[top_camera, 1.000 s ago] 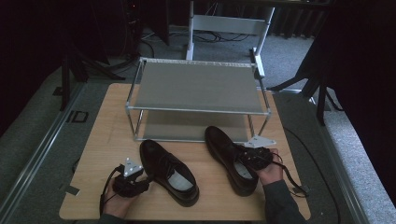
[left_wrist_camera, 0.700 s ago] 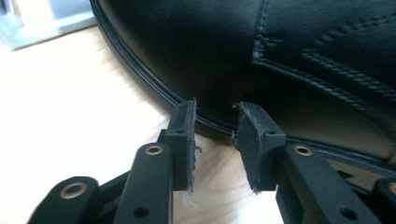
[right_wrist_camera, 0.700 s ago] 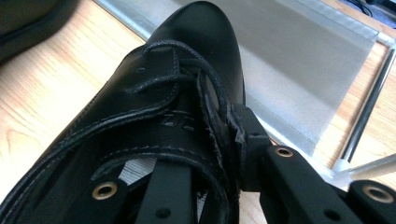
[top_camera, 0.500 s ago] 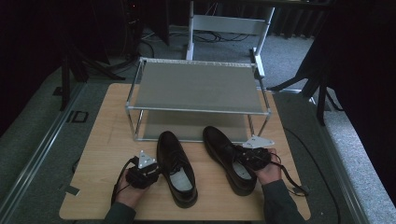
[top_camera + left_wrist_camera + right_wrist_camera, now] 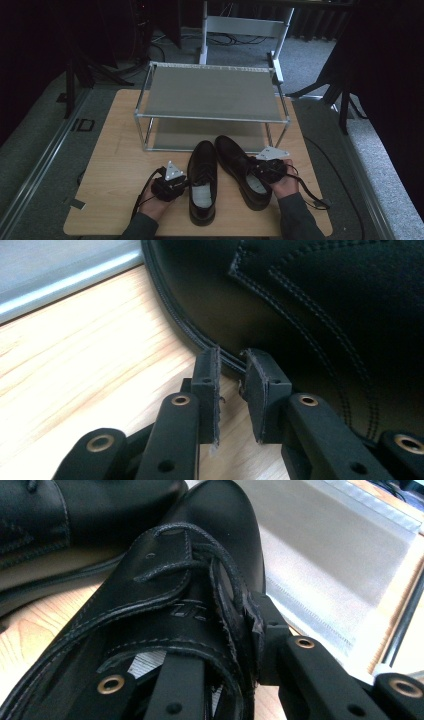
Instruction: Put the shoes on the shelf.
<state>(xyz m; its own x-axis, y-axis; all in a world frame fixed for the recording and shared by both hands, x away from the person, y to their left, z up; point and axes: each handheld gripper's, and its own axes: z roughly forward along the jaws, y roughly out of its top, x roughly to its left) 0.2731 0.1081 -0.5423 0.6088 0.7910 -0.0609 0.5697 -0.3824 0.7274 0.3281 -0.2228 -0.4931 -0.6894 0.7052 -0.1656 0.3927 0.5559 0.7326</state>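
Observation:
Two black lace-up shoes lie side by side, toes toward the rack, on the wooden table [image 5: 120,150]. My left gripper [image 5: 186,184] sits at the outer side of the left shoe [image 5: 202,180]. In the left gripper view its tips [image 5: 232,360] rest against the sole edge of that shoe [image 5: 325,305]. Its jaws have just been closing and keep a narrow gap with nothing clearly between them. My right gripper [image 5: 257,170] is shut on the laced side flap of the right shoe [image 5: 240,165], one jaw inside the shoe [image 5: 165,580] and one outside.
A two-shelf metal shoe rack [image 5: 210,118] stands just beyond the shoes' toes; its lower shelf [image 5: 325,545] is close in the right gripper view. A white chair frame [image 5: 245,25] and cables lie on the floor behind. Bare wood lies left of the left hand.
The left shoe has swung from a slant to straight and slid right, next to the right shoe. My left gripper moved right with it. The right hand and its shoe stayed put.

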